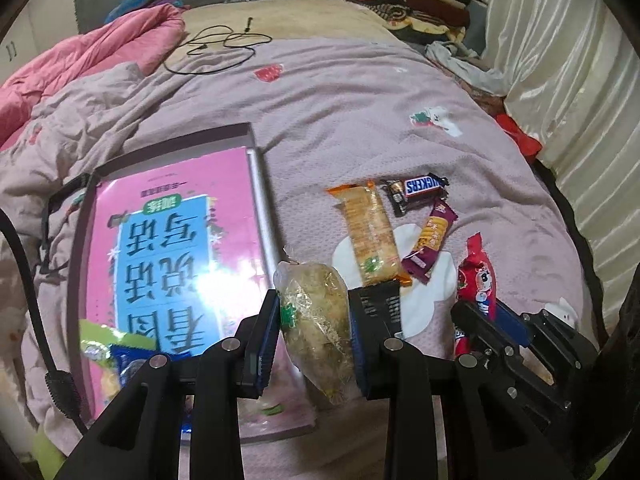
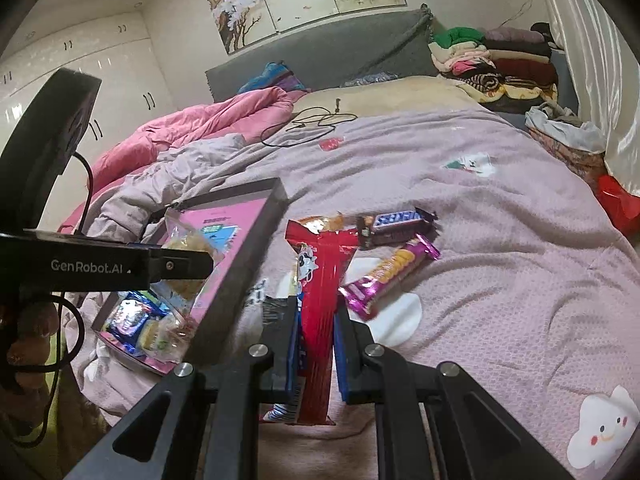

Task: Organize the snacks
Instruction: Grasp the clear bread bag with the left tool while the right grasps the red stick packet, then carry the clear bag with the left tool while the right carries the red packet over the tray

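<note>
left gripper [image 1: 314,320] clamps clear snack bag [image 1: 316,320] | right gripper [image 2: 316,344] clamps red packet [image 2: 324,300], lower end hidden

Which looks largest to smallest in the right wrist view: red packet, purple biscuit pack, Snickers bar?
1. Long red foil snack packet, though it sits nearest the camera in the right claw.
2. Purple foil biscuit pack.
3. Brown Snickers bar, farthest away.

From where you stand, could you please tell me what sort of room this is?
Most likely a home bedroom: a bed under a mauve quilted bedspread, a grey padded headboard, and white built-in wardrobe doors.
</note>
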### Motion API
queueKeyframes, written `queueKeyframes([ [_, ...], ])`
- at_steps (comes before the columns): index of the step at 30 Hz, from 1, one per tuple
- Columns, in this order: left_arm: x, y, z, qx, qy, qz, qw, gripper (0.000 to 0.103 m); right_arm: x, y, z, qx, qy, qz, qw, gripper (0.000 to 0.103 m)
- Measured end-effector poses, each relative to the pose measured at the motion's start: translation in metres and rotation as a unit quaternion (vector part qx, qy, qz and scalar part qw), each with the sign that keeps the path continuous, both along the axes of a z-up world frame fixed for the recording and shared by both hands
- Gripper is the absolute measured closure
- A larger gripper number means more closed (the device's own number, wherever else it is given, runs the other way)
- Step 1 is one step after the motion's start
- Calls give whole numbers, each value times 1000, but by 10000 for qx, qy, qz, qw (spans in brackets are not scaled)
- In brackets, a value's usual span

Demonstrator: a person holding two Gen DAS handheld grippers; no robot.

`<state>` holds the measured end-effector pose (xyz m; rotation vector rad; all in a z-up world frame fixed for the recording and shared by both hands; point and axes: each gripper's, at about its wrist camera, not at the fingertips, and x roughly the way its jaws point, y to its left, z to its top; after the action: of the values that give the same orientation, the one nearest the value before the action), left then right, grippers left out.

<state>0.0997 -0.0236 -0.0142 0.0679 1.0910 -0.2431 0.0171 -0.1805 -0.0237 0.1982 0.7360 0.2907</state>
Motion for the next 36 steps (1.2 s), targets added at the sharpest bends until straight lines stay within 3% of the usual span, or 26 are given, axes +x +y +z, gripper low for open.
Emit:
queueKeyframes([
  [19, -30, 106, 35, -63, -356, 721, 9967, 70, -16, 80, 43, -60, -286, 693, 9972, 88],
  [36, -44, 170, 31, 69, -341, 1259, 9914, 70, -12, 126, 53, -130, -295, 1068, 9938, 88],
])
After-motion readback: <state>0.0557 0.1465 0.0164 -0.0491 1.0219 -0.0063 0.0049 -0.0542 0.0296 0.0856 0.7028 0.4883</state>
